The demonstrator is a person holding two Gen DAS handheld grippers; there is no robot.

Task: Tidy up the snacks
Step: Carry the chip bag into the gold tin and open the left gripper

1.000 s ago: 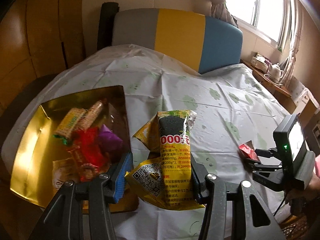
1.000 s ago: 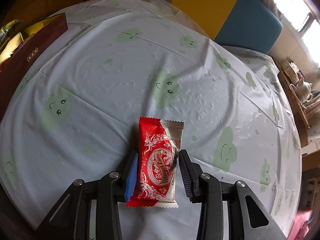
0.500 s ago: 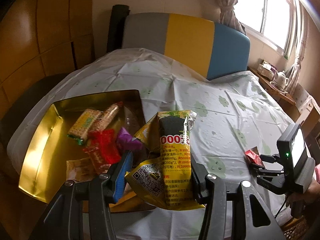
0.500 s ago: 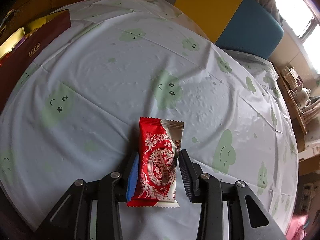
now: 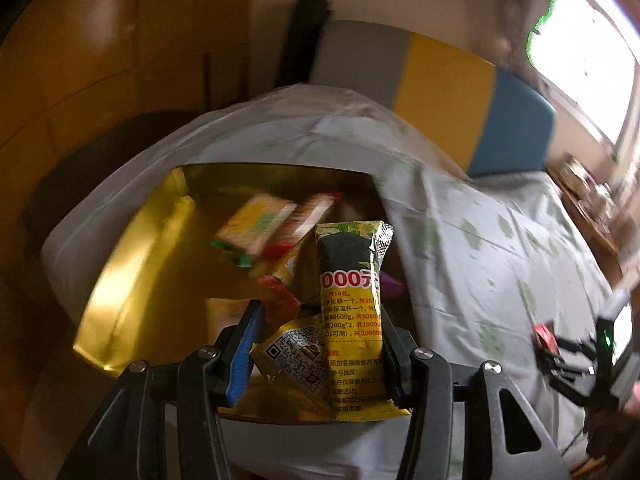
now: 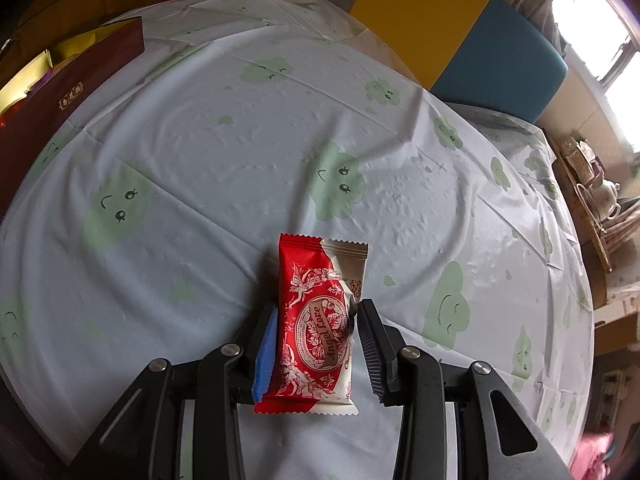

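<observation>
My left gripper (image 5: 320, 320) is shut on two yellow snack packets (image 5: 352, 312): a tall one with a black top and red print, and a crumpled one with a QR code. They hang over the near right corner of the open gold box (image 5: 132, 272), which holds several snacks, among them a yellow-green cracker pack (image 5: 256, 224). My right gripper (image 6: 316, 312) is shut on a red and silver packet (image 6: 308, 264) just above the tablecloth. In the left wrist view, that right gripper (image 5: 560, 352) shows blurred at the right edge.
A round table under a white cloth with green cloud prints (image 6: 240, 140) fills both views. The box's maroon outer wall (image 6: 72, 92) stands at the far left of the right wrist view. A grey, yellow and blue chair back (image 5: 440, 92) rises behind the table. A side shelf holds a teapot (image 6: 604, 196).
My left gripper has swung left with the yellow packets, from beside the gold box to over its near right corner. The right gripper and its red packet have stayed put.
</observation>
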